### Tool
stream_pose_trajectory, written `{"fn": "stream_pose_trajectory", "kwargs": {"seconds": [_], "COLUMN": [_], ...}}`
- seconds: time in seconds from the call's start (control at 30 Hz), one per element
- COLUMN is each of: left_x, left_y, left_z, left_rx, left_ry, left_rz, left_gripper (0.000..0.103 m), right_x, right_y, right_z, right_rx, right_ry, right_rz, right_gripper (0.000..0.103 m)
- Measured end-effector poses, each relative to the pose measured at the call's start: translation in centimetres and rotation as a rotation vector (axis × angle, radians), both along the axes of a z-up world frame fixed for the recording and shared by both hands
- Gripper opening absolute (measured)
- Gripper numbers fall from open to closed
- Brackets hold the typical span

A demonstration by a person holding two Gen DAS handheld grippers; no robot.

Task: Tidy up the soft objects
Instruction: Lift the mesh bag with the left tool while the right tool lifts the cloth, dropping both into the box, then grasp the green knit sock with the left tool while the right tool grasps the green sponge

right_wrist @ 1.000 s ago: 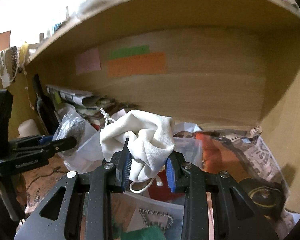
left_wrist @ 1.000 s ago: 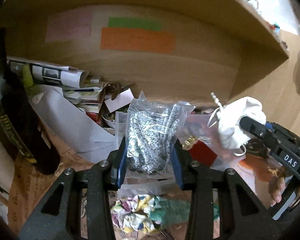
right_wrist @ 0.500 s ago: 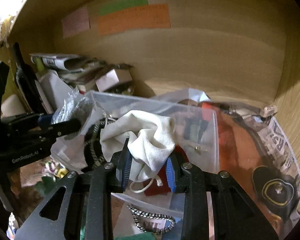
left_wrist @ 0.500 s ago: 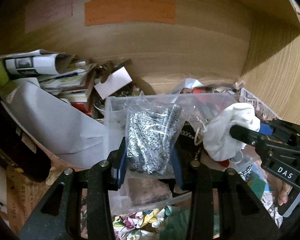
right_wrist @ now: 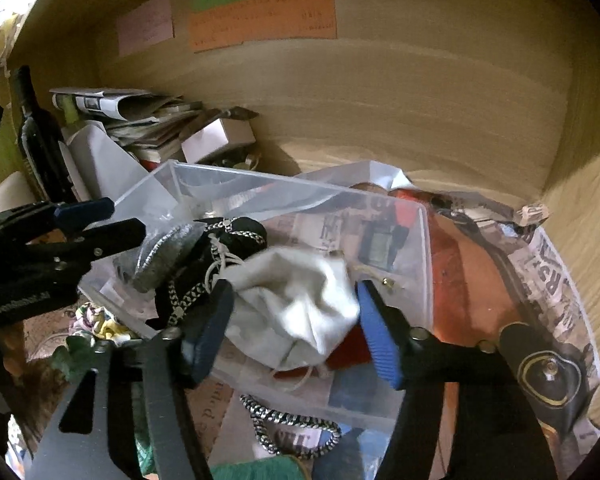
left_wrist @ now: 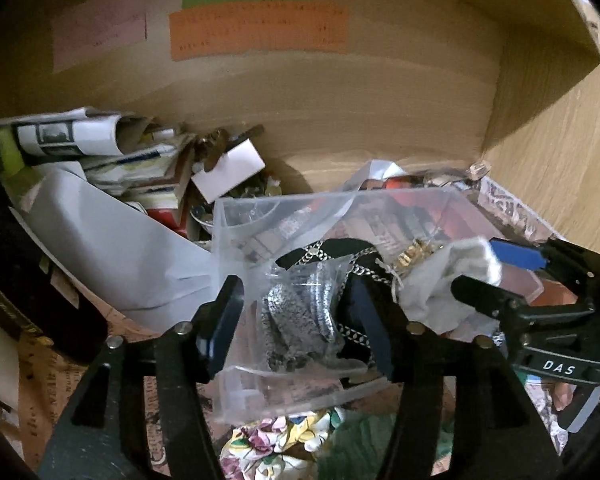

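Note:
A clear plastic bin (left_wrist: 260,208) (right_wrist: 228,178) stands on the shelf floor. My left gripper (left_wrist: 296,320) is open over the bin; a clear bag of grey speckled fabric (left_wrist: 300,312) lies between its spread fingers, inside the bin. My right gripper (right_wrist: 292,320) is open too; a white drawstring pouch (right_wrist: 296,300) lies between its fingers in the bin. The pouch (left_wrist: 440,292) and right gripper (left_wrist: 496,272) show at right in the left wrist view. The bag (right_wrist: 164,252) and left gripper (right_wrist: 100,224) show at left in the right wrist view. A black chained item (left_wrist: 340,248) lies in the bin.
Rolled newspapers and papers (left_wrist: 80,136) are piled at back left beside a dark bottle (right_wrist: 40,136). A floral cloth (left_wrist: 268,444) and green fabric (right_wrist: 256,470) lie in front of the bin. A braided cord (right_wrist: 292,420) lies below it. Wooden shelf walls enclose back and right.
Both grippers have moved down into the bin and opened. The bag of grey fabric and the white pouch have been let go and now rest in the bin.

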State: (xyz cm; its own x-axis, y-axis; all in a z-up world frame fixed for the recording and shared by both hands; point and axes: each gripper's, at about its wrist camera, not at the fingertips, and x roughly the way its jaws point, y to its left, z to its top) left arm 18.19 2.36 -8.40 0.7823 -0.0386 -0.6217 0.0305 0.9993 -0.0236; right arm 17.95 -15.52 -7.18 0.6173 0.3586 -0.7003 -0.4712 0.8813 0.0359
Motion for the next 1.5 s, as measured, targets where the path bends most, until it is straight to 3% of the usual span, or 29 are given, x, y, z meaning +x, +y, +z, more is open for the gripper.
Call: {"fn": "stream_pose_trajectory", "kwargs": {"seconds": [0.07,0.23,0.33,0.53,0.73,1.07,1.17,1.3,1.43,1.5], "left_x": [-0.8,-3.2,-4.7,-7.3,-9.1,-9.5,-9.4,-9.0,-8.2,-8.0], "left_y": [0.2,0.5,0.7,0.6,-0.3,-2.0,-2.4,-3.0,-3.3,-3.4], "left_z": [0.7,2.3,3.0,3.1,1.8,-2.8,-4.1,-5.1,-5.6,-5.6], "left_rx": [-0.003,-0.011,-0.023,-0.039,-0.046,-0.079,-0.088,-0.096,-0.114,-0.120], "left_ry": [-0.025,-0.083,-0.104,-0.122,-0.094,0.031,0.049,0.080,0.087,0.088], "left_rz": [0.002,0.007,0.008,-0.005,-0.044,-0.089,-0.087,-0.112,-0.114,-0.121], "left_gripper": [0.065,0.075,0.083,0.090,0.091,0.091,0.090,0.074,0.068,0.059], "right_x": [-0.4,-1.8,-3.2,-5.6,-7.7,-9.6,-9.7,-9.6,-9.1,-8.8], "right_y": [-0.2,-0.7,-1.2,-2.1,-2.9,-3.7,-3.7,-3.6,-3.3,-3.2], "right_z": [0.5,2.1,3.3,4.4,3.3,-0.5,-1.5,-2.6,-3.4,-3.7], "right_rx": [0.005,0.026,0.041,0.063,0.048,0.037,0.037,0.026,0.024,0.023], "right_ry": [-0.014,-0.061,-0.104,-0.150,-0.125,-0.004,0.031,0.067,0.090,0.097], "right_rz": [0.000,0.005,0.005,0.012,0.021,0.042,0.048,0.058,0.066,0.066], "right_gripper": [0.074,0.074,0.083,0.085,0.087,0.087,0.087,0.087,0.087,0.087]}}
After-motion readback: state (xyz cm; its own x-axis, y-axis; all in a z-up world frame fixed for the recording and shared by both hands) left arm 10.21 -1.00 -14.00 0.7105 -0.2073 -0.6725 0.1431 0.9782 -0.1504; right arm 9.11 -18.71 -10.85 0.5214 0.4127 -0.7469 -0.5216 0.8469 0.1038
